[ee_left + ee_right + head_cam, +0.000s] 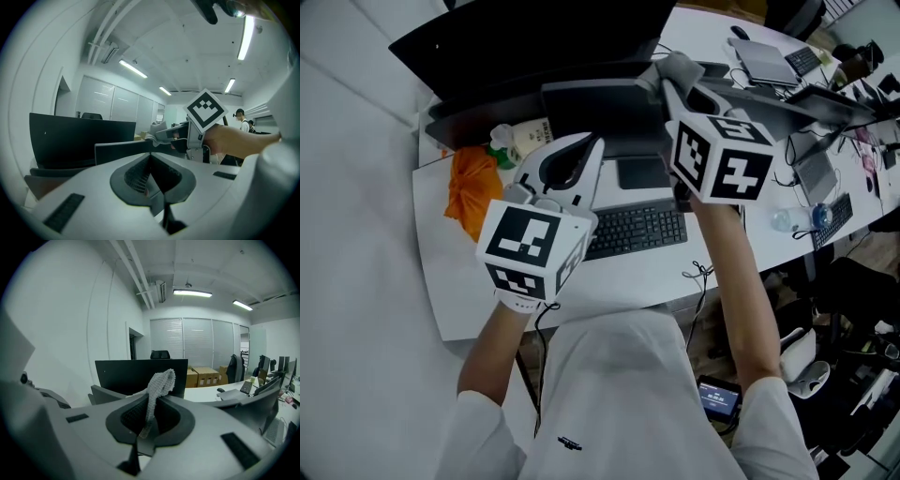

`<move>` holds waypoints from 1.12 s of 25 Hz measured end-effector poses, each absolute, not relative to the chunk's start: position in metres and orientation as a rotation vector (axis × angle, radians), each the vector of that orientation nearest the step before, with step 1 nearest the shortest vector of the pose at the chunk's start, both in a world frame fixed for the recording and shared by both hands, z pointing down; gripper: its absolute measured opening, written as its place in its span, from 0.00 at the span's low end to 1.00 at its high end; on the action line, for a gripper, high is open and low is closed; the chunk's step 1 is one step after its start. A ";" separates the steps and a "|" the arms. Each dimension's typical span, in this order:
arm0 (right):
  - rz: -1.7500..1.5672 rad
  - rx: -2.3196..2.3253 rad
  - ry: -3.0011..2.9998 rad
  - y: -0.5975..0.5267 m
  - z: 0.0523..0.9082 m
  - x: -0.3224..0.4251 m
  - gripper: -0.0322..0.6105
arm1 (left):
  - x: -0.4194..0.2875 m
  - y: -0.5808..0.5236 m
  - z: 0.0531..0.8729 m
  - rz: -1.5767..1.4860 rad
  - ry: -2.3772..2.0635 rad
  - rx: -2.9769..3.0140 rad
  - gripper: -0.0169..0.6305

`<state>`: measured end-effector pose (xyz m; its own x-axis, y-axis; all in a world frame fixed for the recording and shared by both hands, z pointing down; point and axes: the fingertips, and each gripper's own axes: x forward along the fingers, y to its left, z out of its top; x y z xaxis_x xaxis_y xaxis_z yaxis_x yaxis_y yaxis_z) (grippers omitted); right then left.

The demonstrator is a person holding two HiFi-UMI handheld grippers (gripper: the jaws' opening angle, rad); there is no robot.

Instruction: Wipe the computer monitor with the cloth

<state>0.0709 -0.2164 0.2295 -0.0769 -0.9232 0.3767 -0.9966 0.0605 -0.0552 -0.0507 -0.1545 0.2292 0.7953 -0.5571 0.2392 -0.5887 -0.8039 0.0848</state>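
Pinching the cloth (671,67) tight, that's the right tool (673,86). Its jaws are clamped on one end, so the knitted grey strip pokes up and forward past them. It's right up at the top edge of the nearer monitor (600,111). Whether the cloth is on the screen face or only at the rim, I can't say; the glass is turned away from every angle I get. The left tool (574,161) hangs lower, above the keyboard (635,230), jaws pressed together with nothing between them. It's a spectator for now.

So where are we? By my reckoning the pick-up is done: cloth in the tool and brought to the monitor. The wiping proper looks to be just starting, or sitting at the top of a stroke. There's no judging how much of the screen is clean, so I'd call most of the passes across and down yet to do.

Now the count. Two tools, one cloth. Two dark screens on this table (619,277): the nearer monitor and a bigger monitor (534,37) behind it. One keyboard in front of them, and a second keyboard (834,211) far off to the right. One orange bundle (472,187) with one pale bottle (517,142) just beside it. One clear bottle (787,220) over at the right.
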 end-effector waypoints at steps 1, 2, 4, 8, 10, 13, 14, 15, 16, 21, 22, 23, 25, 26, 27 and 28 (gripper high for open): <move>0.440 1.954 -2.090 -0.215 0.230 0.075 0.09 | -0.047 -0.153 0.229 0.305 -0.905 2.830 0.05; 0.439 1.956 -2.085 -0.214 0.230 0.079 0.09 | -0.044 -0.152 0.229 0.304 -0.902 2.832 0.05; 0.434 1.956 -2.074 -0.213 0.231 0.084 0.09 | -0.040 -0.151 0.229 0.302 -0.895 2.836 0.05; 0.411 1.956 -2.045 -0.210 0.231 0.096 0.09 | -0.030 -0.148 0.228 0.304 -0.879 2.846 0.05; 0.410 1.958 -2.043 -0.207 0.229 0.103 0.09 | -0.023 -0.146 0.227 0.306 -0.873 2.849 0.05; 0.410 1.969 -2.034 -0.205 0.227 0.113 0.09 | -0.016 -0.144 0.225 0.306 -0.871 2.854 0.05; 0.414 1.975 -2.031 -0.204 0.227 0.117 0.09 | -0.014 -0.144 0.225 0.306 -0.872 2.855 0.05; 0.419 1.981 -2.028 -0.203 0.227 0.122 0.09 | -0.012 -0.143 0.225 0.307 -0.872 2.857 0.05; 0.424 1.987 -2.024 -0.202 0.228 0.127 0.09 | -0.009 -0.142 0.224 0.308 -0.870 2.858 0.05; 0.428 2.014 -2.002 -0.197 0.229 0.150 0.09 | 0.004 -0.137 0.225 0.323 -0.852 2.866 0.05; 0.428 2.019 -1.998 -0.197 0.229 0.155 0.09 | 0.006 -0.136 0.225 0.328 -0.848 2.869 0.05; 0.428 2.026 -1.995 -0.196 0.230 0.159 0.09 | 0.009 -0.135 0.226 0.333 -0.844 2.871 0.05; 0.433 2.036 -1.986 -0.195 0.231 0.169 0.09 | 0.015 -0.134 0.227 0.344 -0.837 2.875 0.05; 0.436 2.040 -1.980 -0.194 0.231 0.174 0.09 | 0.017 -0.133 0.227 0.346 -0.836 2.876 0.05; 0.437 2.045 -1.975 -0.193 0.231 0.179 0.09 | 0.020 -0.133 0.227 0.346 -0.836 2.876 0.05; 0.436 2.051 -1.969 -0.192 0.230 0.183 0.09 | 0.022 -0.132 0.226 0.344 -0.838 2.876 0.05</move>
